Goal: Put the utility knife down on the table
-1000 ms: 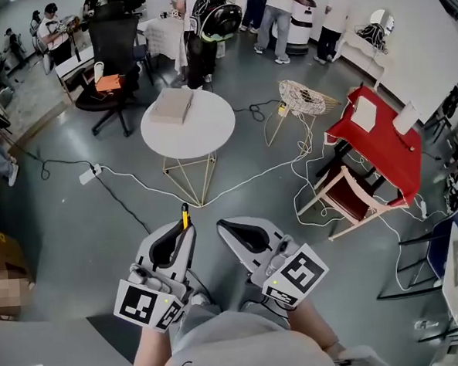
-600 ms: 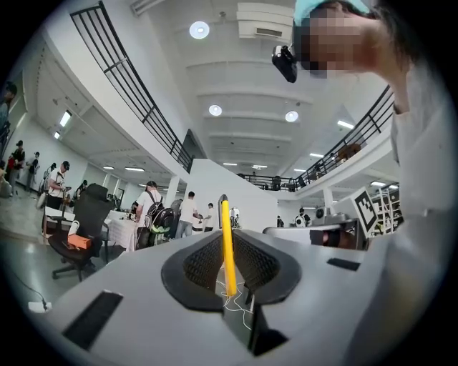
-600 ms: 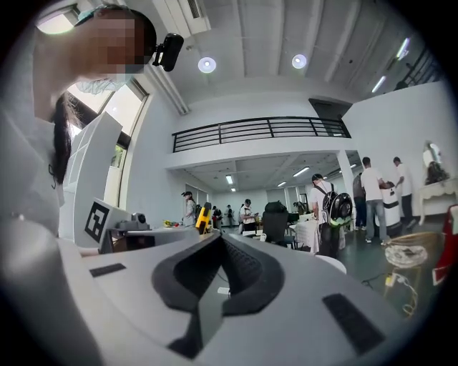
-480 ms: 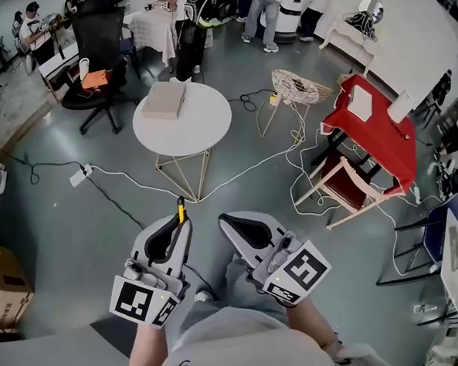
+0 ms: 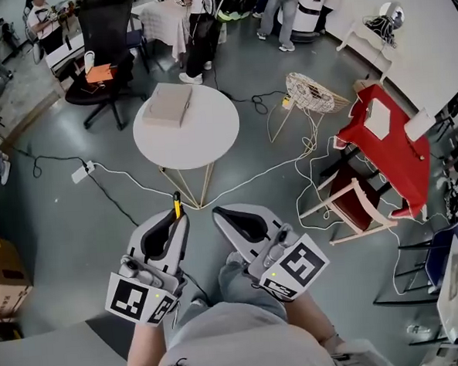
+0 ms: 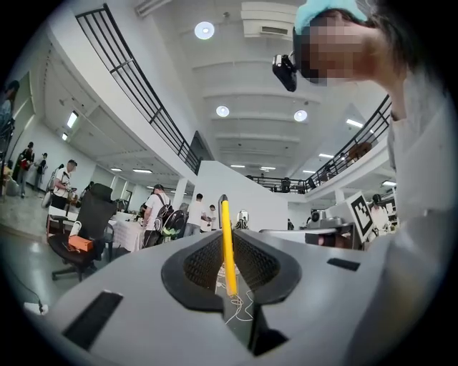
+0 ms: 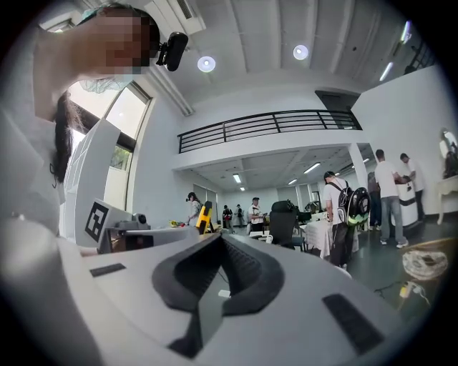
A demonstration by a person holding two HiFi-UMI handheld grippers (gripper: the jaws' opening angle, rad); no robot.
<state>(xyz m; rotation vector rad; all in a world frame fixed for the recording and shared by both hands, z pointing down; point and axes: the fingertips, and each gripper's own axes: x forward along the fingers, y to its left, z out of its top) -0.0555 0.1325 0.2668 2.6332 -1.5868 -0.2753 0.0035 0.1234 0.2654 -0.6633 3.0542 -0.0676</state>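
1. Plainly, we hold the left hand-held gripper [image 5: 178, 218] low in front of our body, its jaws clamped on a slim yellow-and-black utility knife [image 5: 176, 202].
2. Looking along that gripper's jaws in the left gripper view, we see the knife [image 6: 227, 246] standing edge-on between the dark ribbed pads [image 6: 197, 261], its end sticking out past the jaw tips.
3. We carry the right hand-held gripper [image 5: 218, 213] just beside the left one. Its jaws are pressed together with nothing between them.
4. Ahead of both grippers stands a round white worktop [image 5: 210, 133] on thin gold wire legs [image 5: 186, 177]. The knife is in the air, apart from that worktop, over the grey floor [image 5: 77, 226].
5. We see a flat beige box [image 5: 168, 105] lying on the far-left part of the round worktop.
6. We also see a red rectangular worktop [image 5: 394, 157] standing well off to the right.
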